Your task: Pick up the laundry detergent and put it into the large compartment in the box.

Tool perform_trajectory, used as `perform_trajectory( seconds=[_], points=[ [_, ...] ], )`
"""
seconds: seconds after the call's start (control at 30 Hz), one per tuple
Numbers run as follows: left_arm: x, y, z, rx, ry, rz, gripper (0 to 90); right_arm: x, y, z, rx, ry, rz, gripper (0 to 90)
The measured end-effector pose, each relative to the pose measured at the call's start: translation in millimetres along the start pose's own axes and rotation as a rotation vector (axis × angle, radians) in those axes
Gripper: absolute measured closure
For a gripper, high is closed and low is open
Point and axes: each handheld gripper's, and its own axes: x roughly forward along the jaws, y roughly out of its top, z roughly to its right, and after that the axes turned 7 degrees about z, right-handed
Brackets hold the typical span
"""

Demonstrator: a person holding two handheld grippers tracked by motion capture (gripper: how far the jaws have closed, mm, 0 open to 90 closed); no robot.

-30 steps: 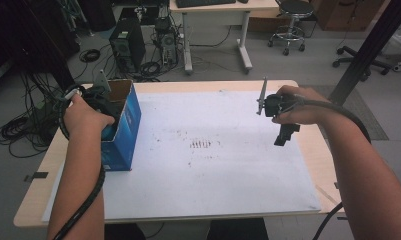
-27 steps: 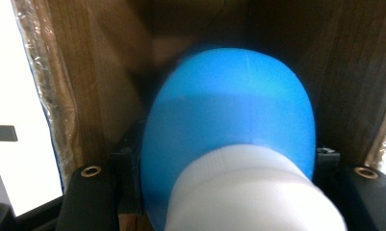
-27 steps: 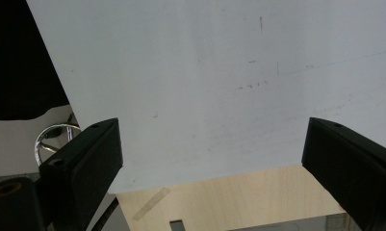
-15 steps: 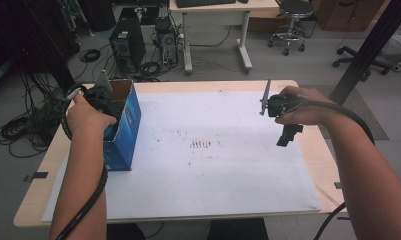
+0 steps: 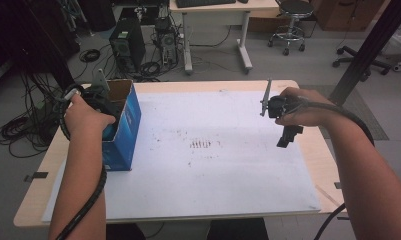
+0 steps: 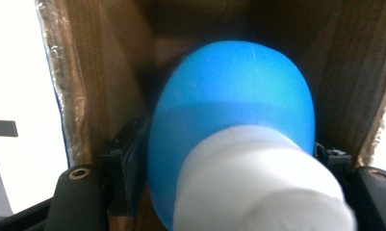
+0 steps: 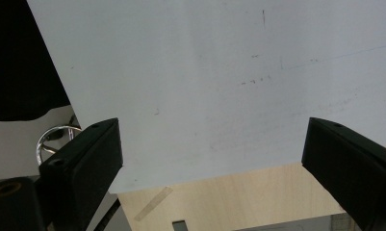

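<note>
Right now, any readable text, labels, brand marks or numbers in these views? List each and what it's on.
None readable.
blue box: no print legible on its outer side.
blue bottle with white cap: no label in view.
white sheet: dark smudged marks near its middle, too small and blurred to read.

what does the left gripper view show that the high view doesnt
Left gripper view: a blue bottle with a white cap between the left tongs, whose jaws have just been opening and look clear of it. High view: the right tongs, open above the white sheet on the table. Both: the cardboard box, blue outside, brown inside.
</note>
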Motion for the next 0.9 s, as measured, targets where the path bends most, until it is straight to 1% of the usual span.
perform_trajectory(
  seconds=[0.1, 0.27, 0.33, 0.37, 0.5, 0.63, 0.7, 0.9],
  points=[
    [-3.5, -0.5, -0.3, -0.003, -0.001, 0.004, 30.9, 0.2, 0.7, 0.1, 0.003, 0.000, -0.006, 6.7],
    [-10.5, -1.3, -1.1, -0.010, -0.001, 0.011, 29.2, 0.9, 2.8, -0.1, 0.000, 0.001, -0.002, 6.8],
    [-12.0, -1.5, -1.5, -0.011, 0.002, 0.012, 27.8, 0.8, 3.7, 0.2, -0.008, 0.001, 0.002, 6.7],
    [-12.8, -1.7, -1.8, -0.013, 0.000, 0.010, 27.4, 0.5, 4.0, -0.3, -0.003, 0.001, 0.000, 6.8],
    [-14.2, -2.1, -1.7, -0.013, 0.006, 0.014, 25.7, 0.1, 4.7, -0.5, -0.008, 0.000, 0.002, 6.8],
    [-16.0, -2.4, -1.1, -0.015, 0.006, 0.019, 24.8, 0.0, 4.4, -0.8, -0.009, -0.002, 0.003, 6.8],
    [-18.3, -2.8, -1.0, -0.012, 0.007, 0.022, 24.6, -0.5, 4.2, -0.8, -0.007, 0.000, -0.003, 6.7],
    [-25.4, -4.0, 0.7, -0.017, 0.007, 0.027, 24.7, -2.1, 3.9, -1.0, -0.006, -0.003, 0.002, 6.7]
  ],
)
